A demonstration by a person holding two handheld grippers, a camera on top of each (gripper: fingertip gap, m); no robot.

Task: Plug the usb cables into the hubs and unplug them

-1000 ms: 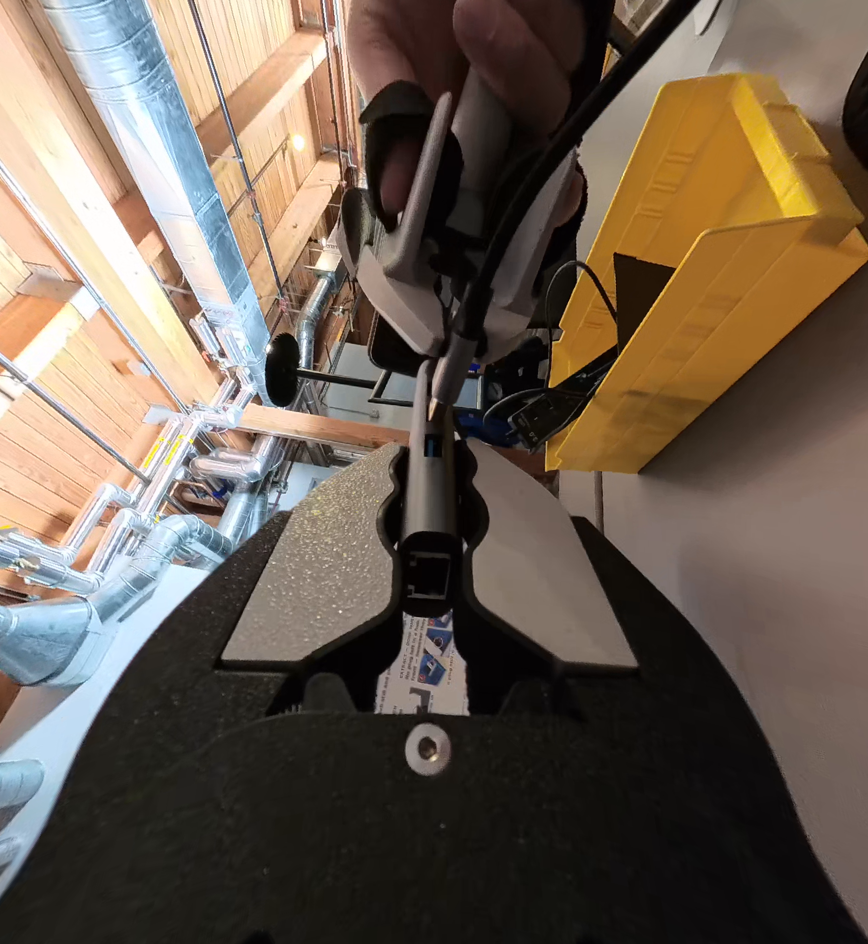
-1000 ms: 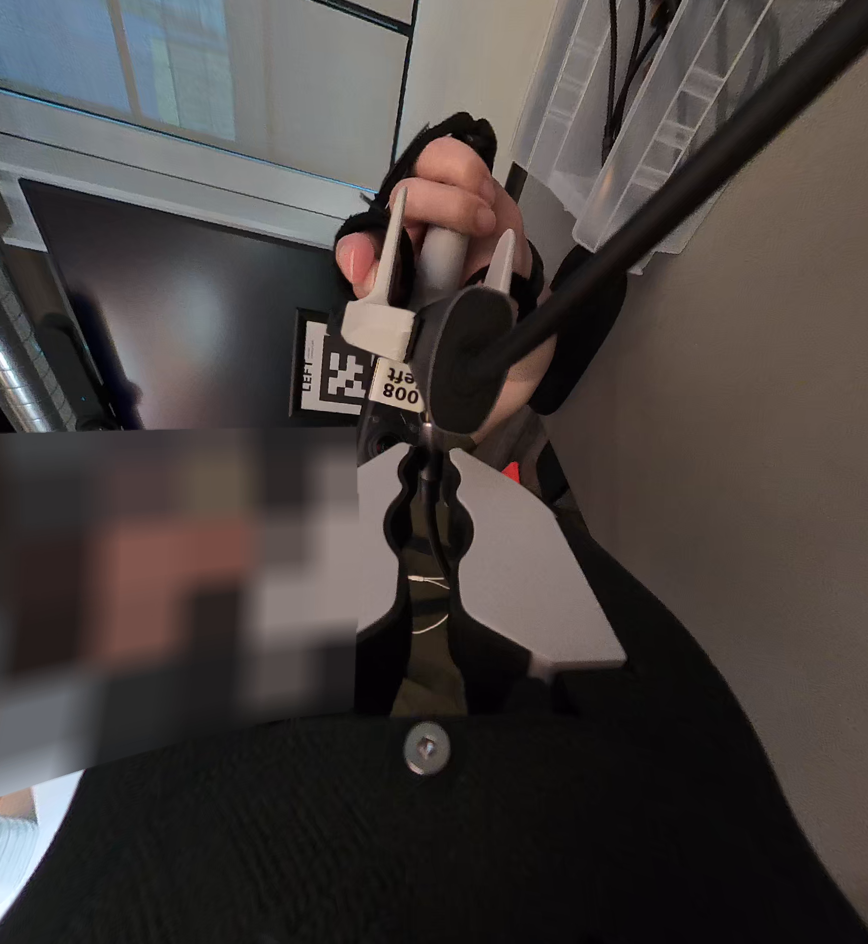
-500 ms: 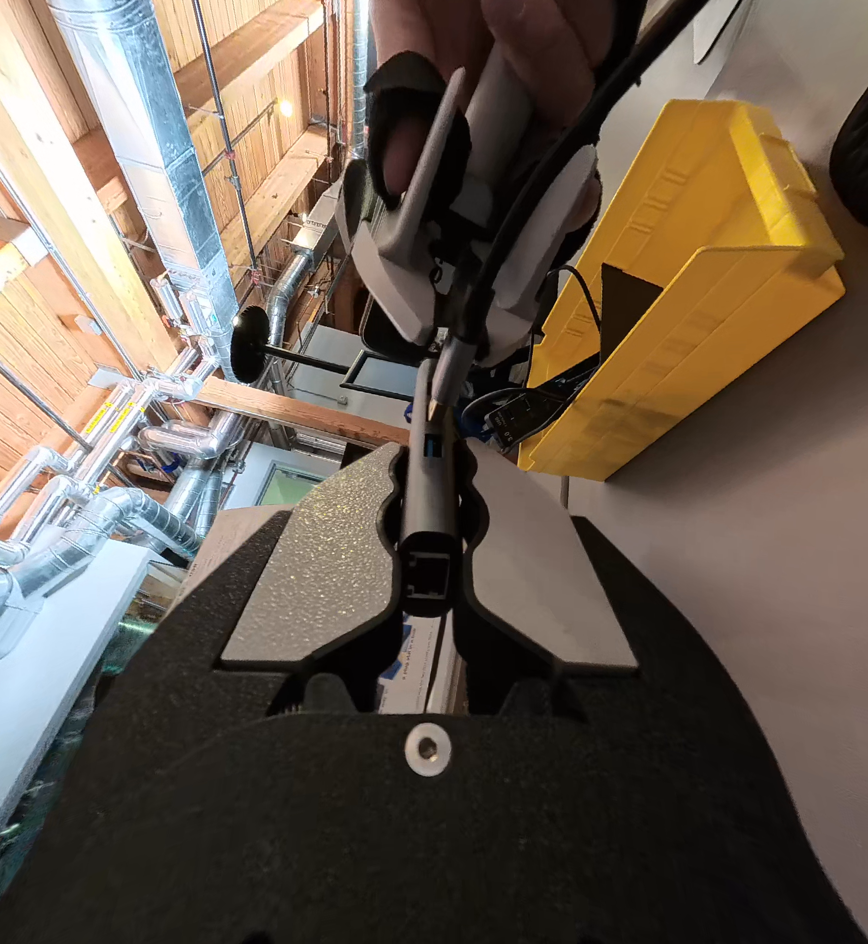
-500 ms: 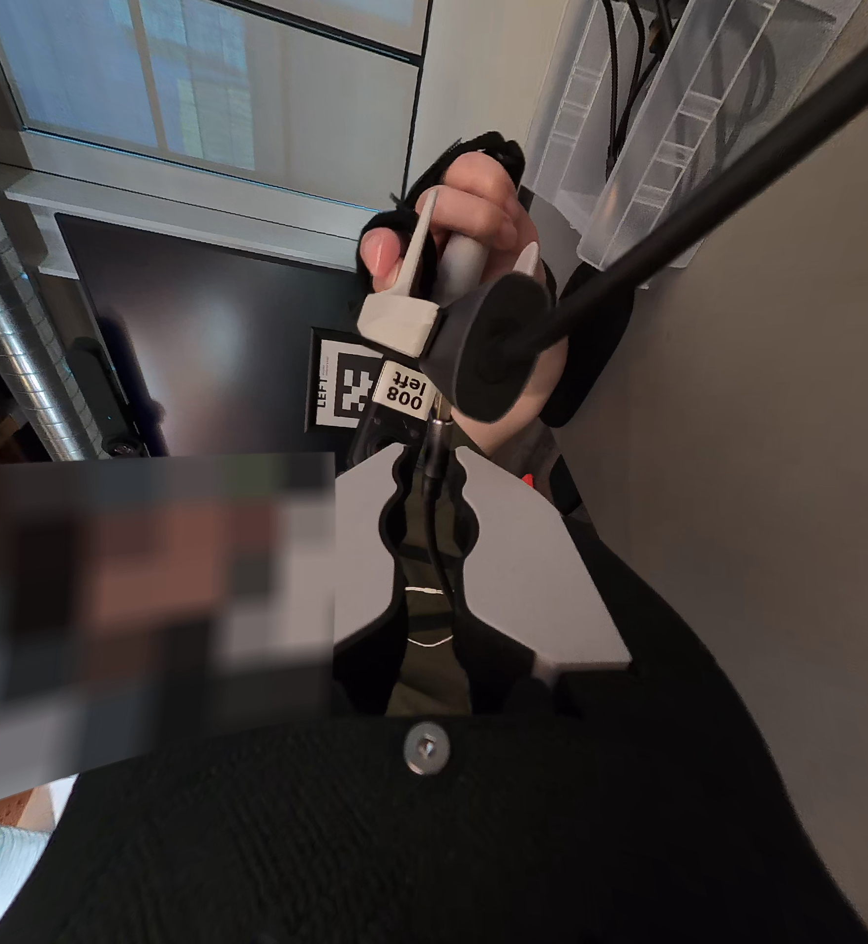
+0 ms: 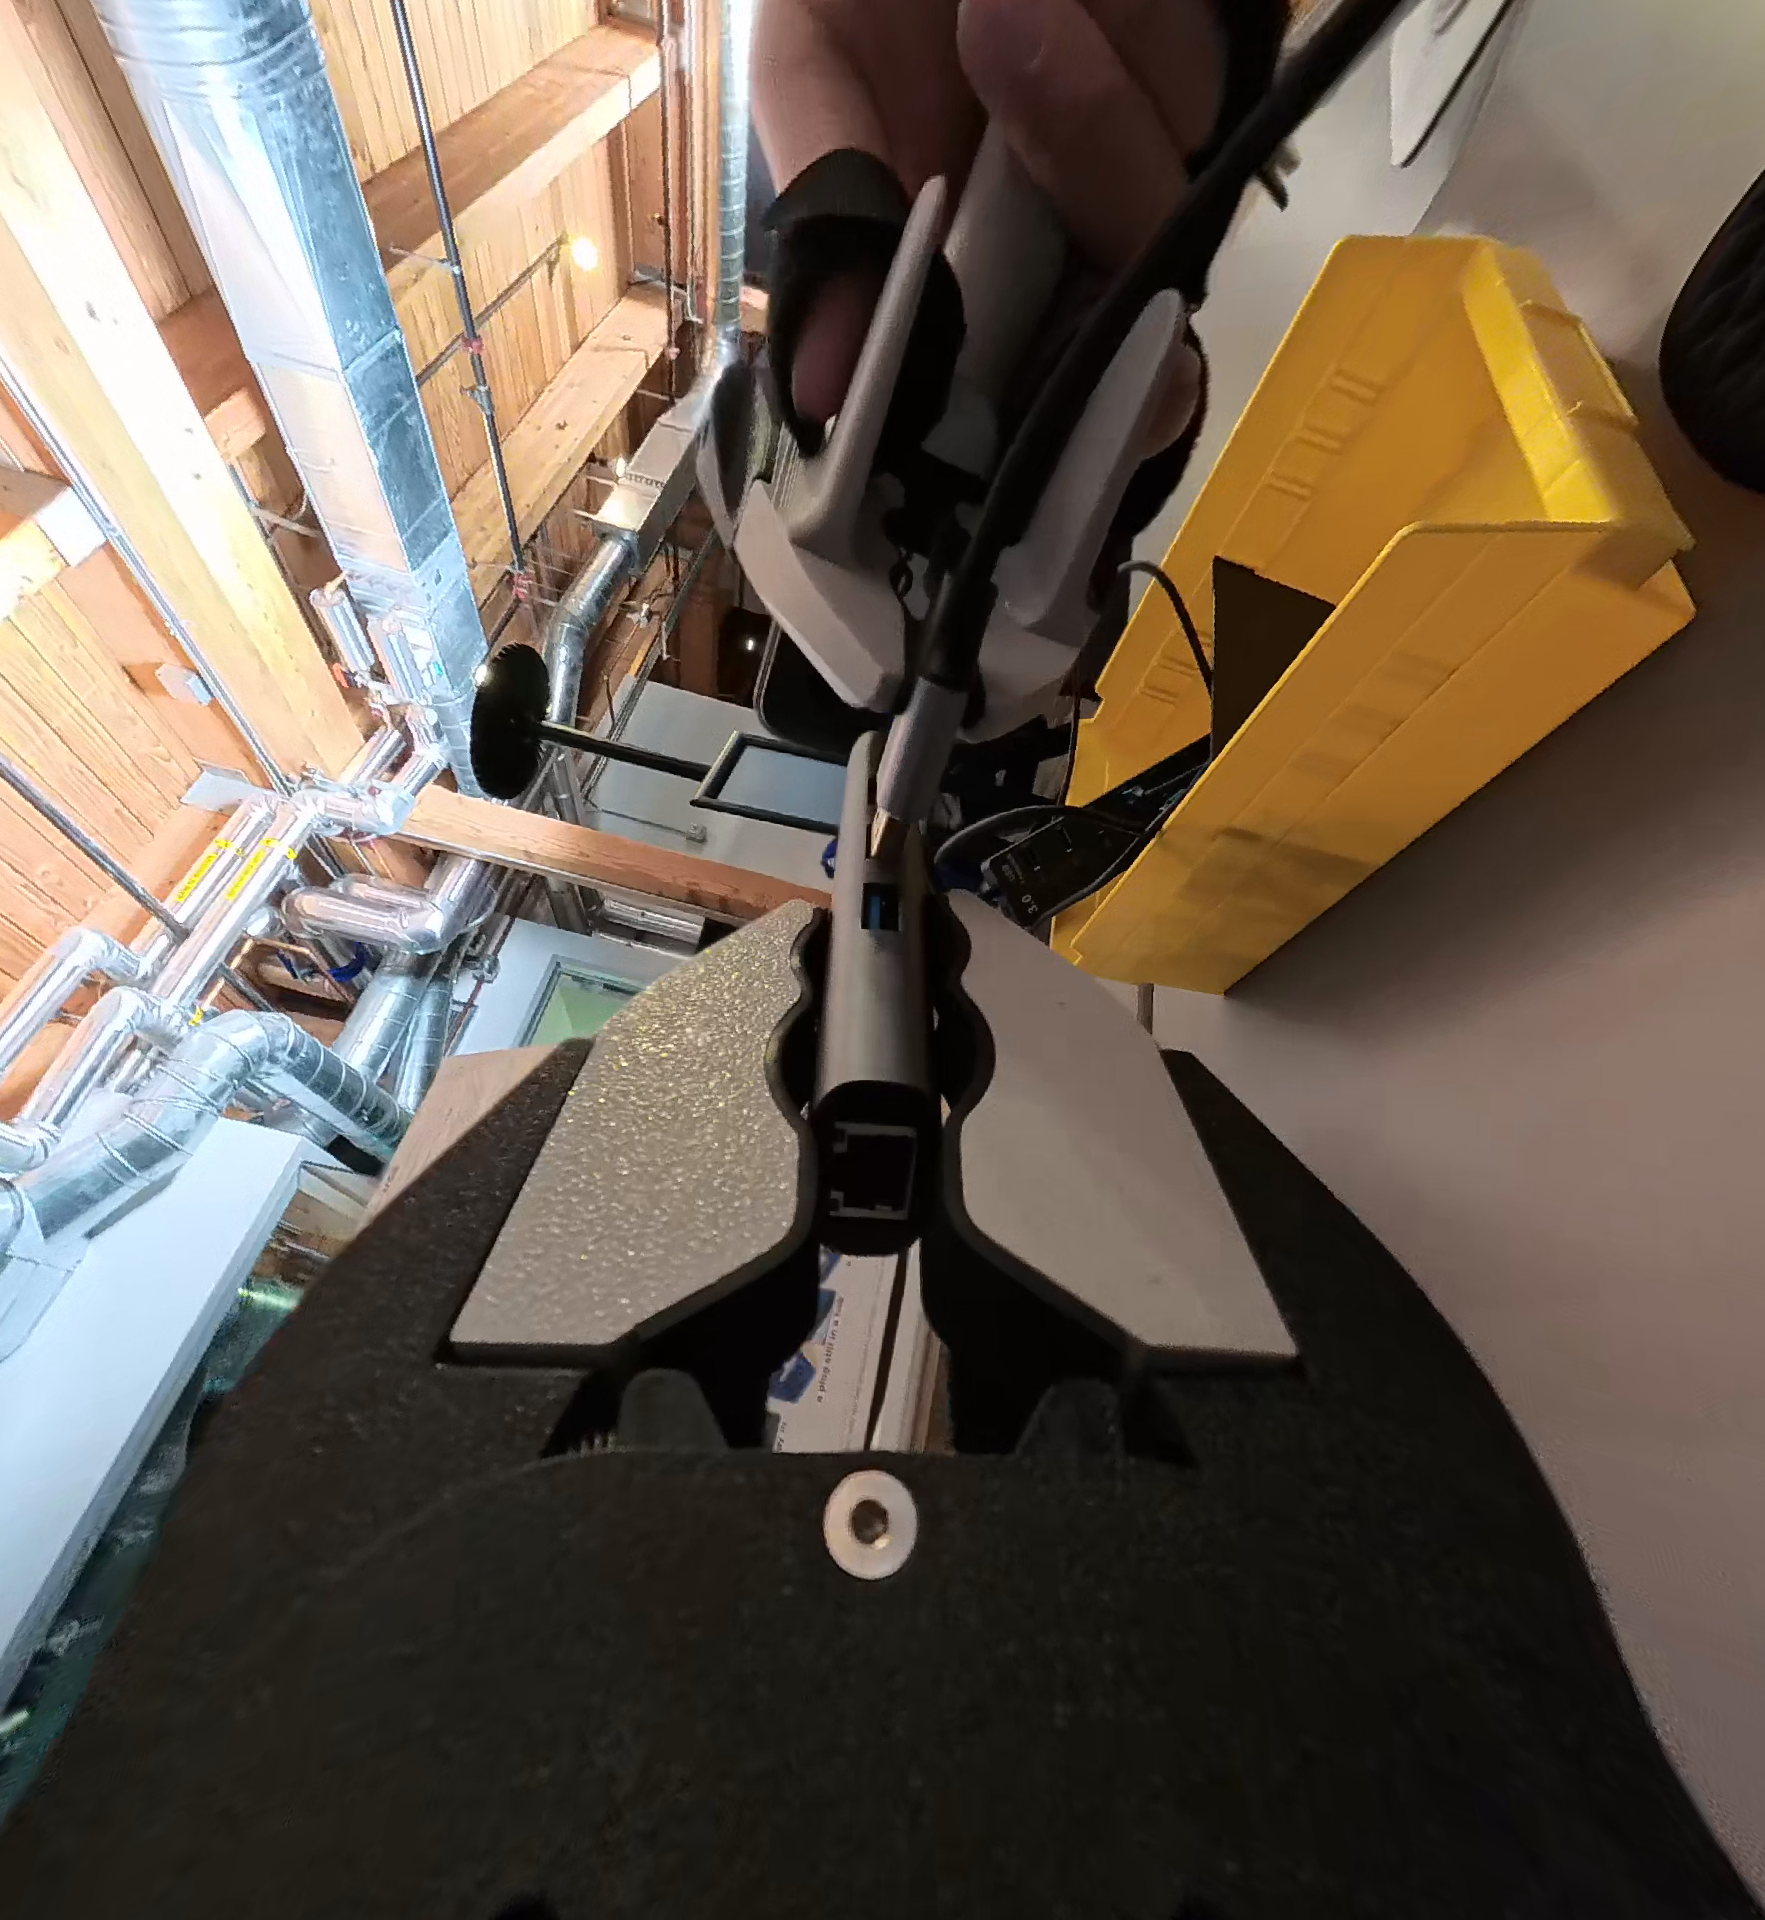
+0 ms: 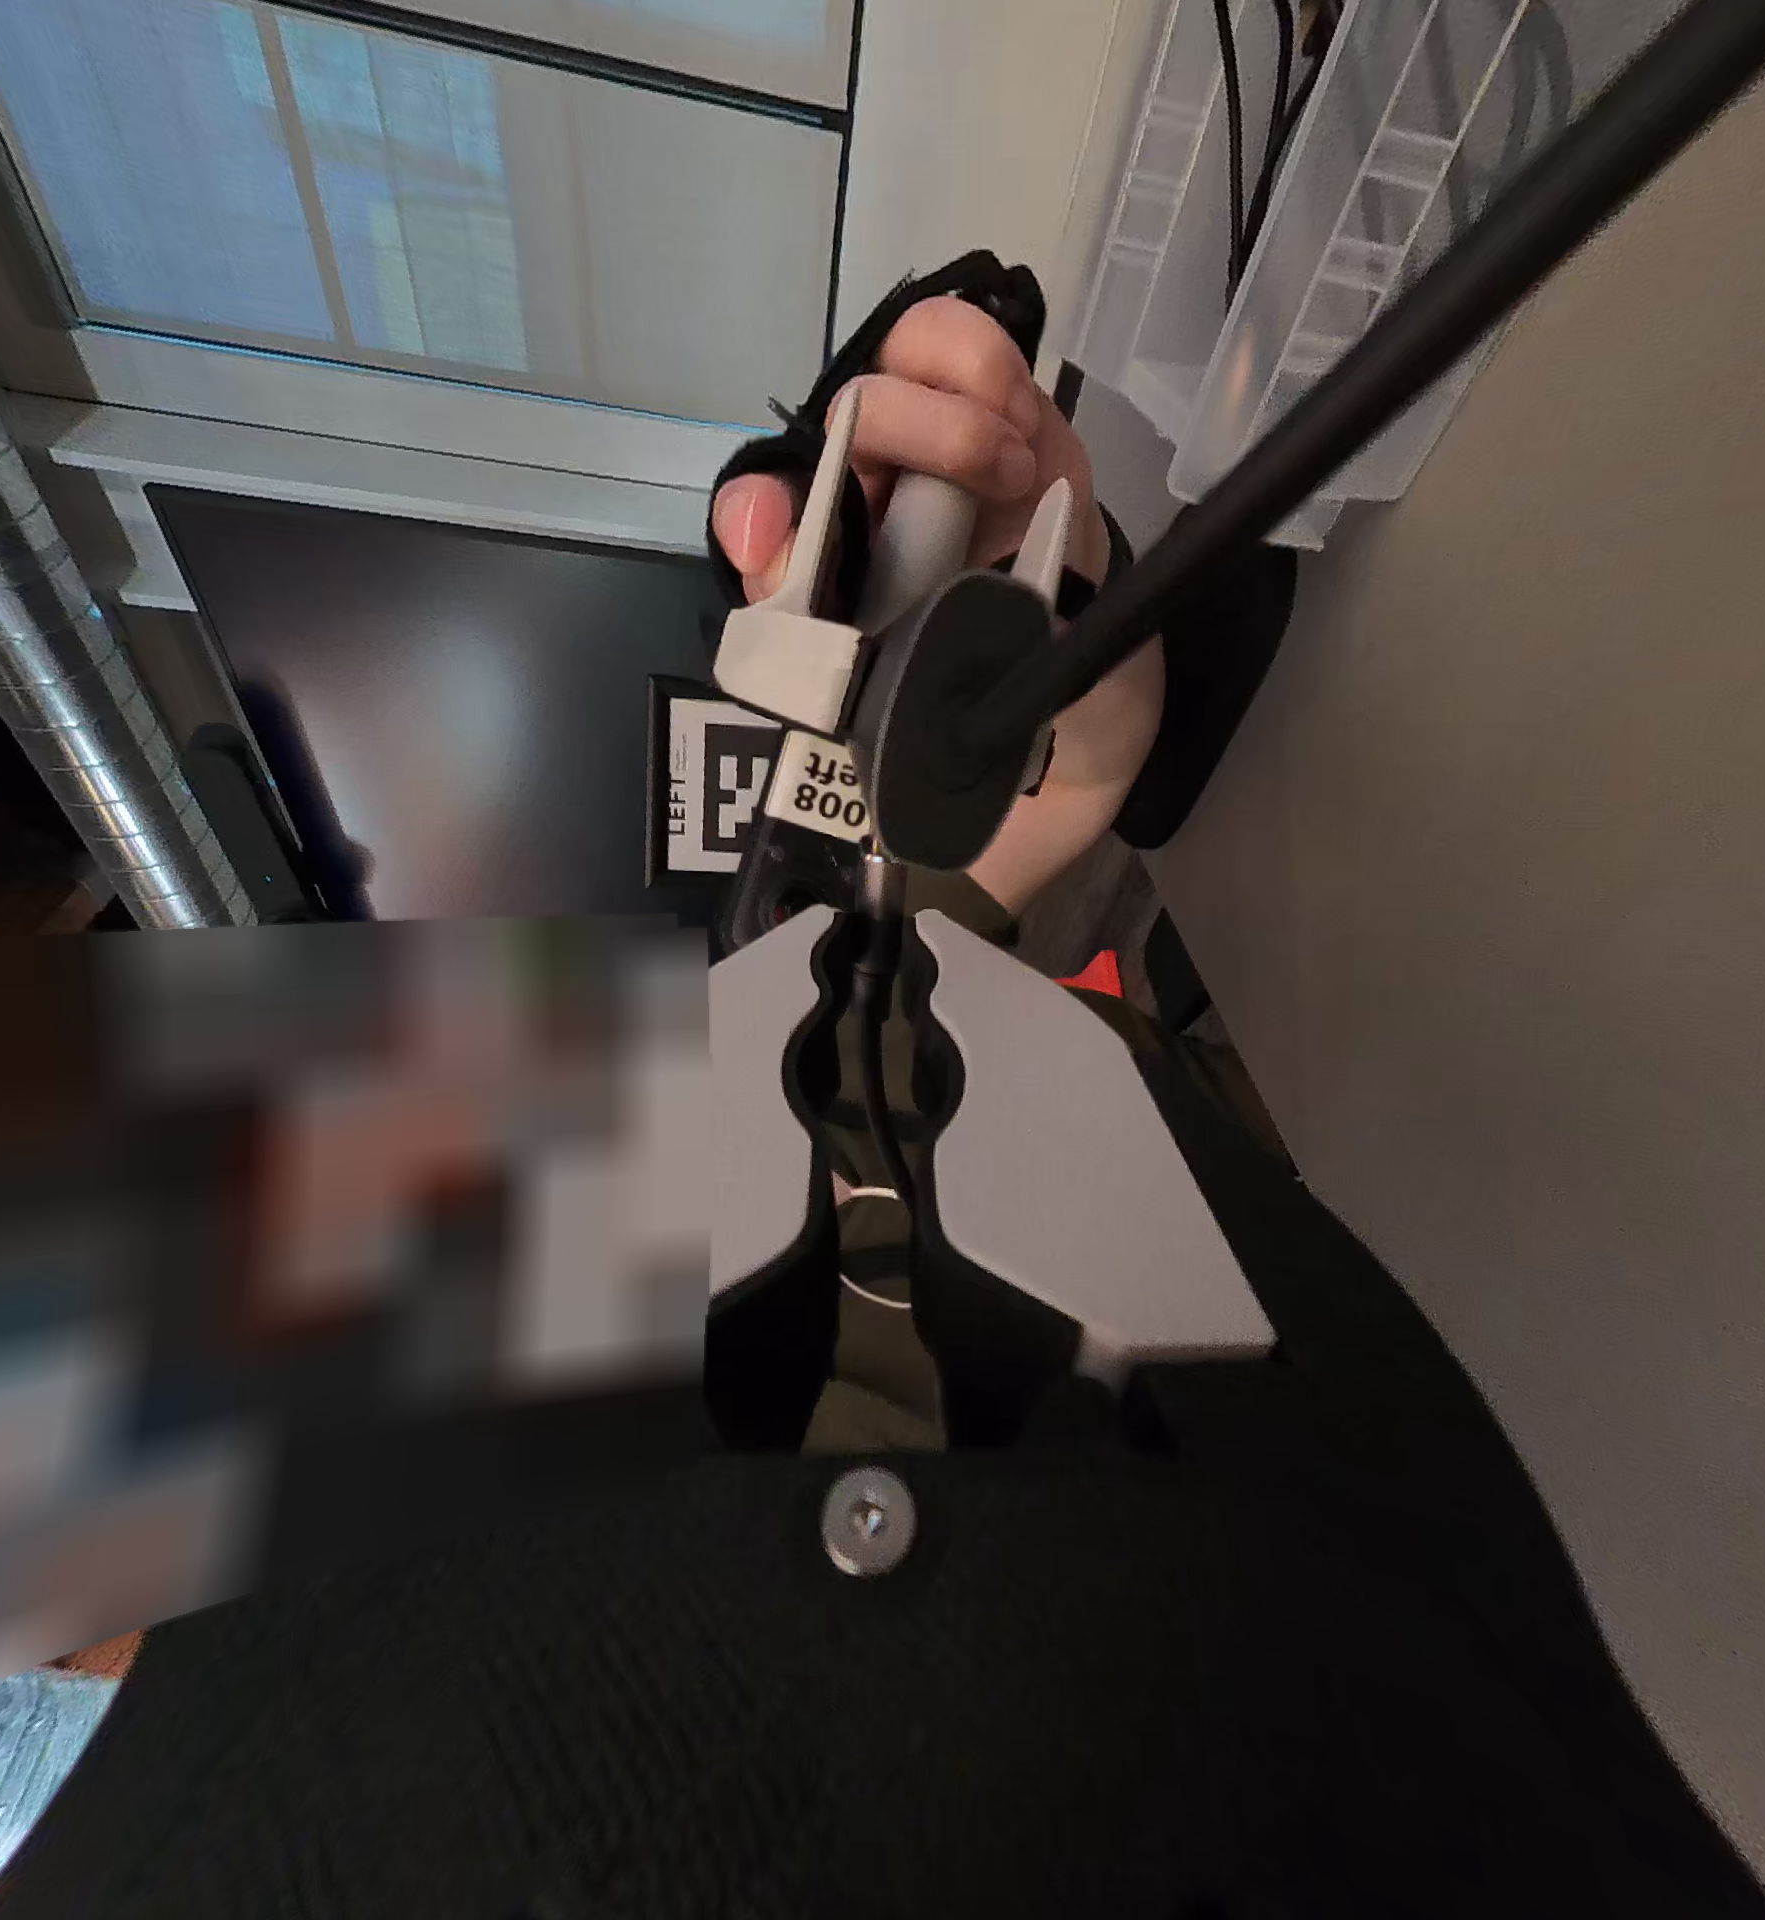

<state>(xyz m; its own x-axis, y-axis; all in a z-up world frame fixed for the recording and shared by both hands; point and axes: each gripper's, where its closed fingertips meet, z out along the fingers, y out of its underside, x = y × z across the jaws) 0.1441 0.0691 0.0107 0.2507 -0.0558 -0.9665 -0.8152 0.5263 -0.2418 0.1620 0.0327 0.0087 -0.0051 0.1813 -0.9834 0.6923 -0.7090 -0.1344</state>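
Both grippers are lifted off the table and face each other, each one gripping its own thing. In the left wrist view the left gripper (image 5: 873, 997) has its two grey fingers (image 5: 670, 1122) pressed on the sides of a dark grey hub (image 5: 870, 1070), a long slim block that points away toward 12 o'clock. A square socket shows on the near end of the hub and a blue port (image 5: 880, 907) sits on its upper face near the far end.

At 12 o'clock from the hub the right gripper (image 5: 925, 665) comes in from above, held by a hand (image 5: 971, 135) in a black fingerless glove. It is clamped on a black usb cable (image 5: 1096, 343) just behind the grey plug (image 5: 914, 748). The metal tip of the plug is just beside the top face of the hub, a little beyond the blue port — I cannot tell if it touches or has entered any port.

In the right wrist view the right gripper (image 6: 873, 935) is pressed together on the same cable (image 6: 883, 1101), and the plug (image 6: 876, 883) points toward 12 o'clock at the rounded far end of the hub (image 6: 945, 727). A thick black cord (image 6: 1377, 395) leaves this end toward 2 o'clock. The left gripper (image 6: 805, 644) is behind the hub, in a gloved hand (image 6: 951, 436).

A yellow bin (image 5: 1397, 603) lies on the grey table (image 5: 1532, 1299) at 2 o'clock in the left wrist view — more cables lie at its open mouth.
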